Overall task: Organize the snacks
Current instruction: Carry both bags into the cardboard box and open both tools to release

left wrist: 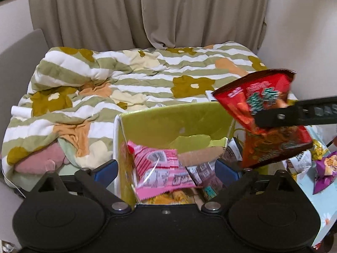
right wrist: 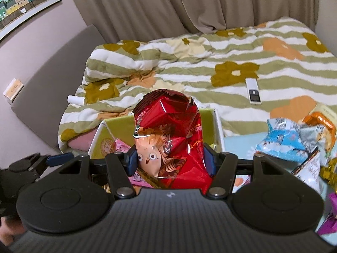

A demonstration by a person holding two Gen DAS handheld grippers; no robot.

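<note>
A green box (left wrist: 174, 124) stands in front of me with pink snack packets (left wrist: 162, 168) and other packets inside. My left gripper (left wrist: 166, 169) is open, its blue pads on either side of the box's near end. My right gripper (right wrist: 170, 162) is shut on a red snack bag (right wrist: 170, 139) and holds it above the box (right wrist: 207, 116). In the left wrist view the red bag (left wrist: 265, 113) hangs over the box's right rim, pinched by the right gripper's black finger (left wrist: 294, 116).
Loose snack packets lie on the light blue table to the right: a blue-white one (right wrist: 280, 141), an orange one (right wrist: 320, 124), a purple one (left wrist: 325, 168). Behind is a bed with a flowered quilt (left wrist: 130, 78), a white remote (right wrist: 253, 93), and curtains (left wrist: 147, 10).
</note>
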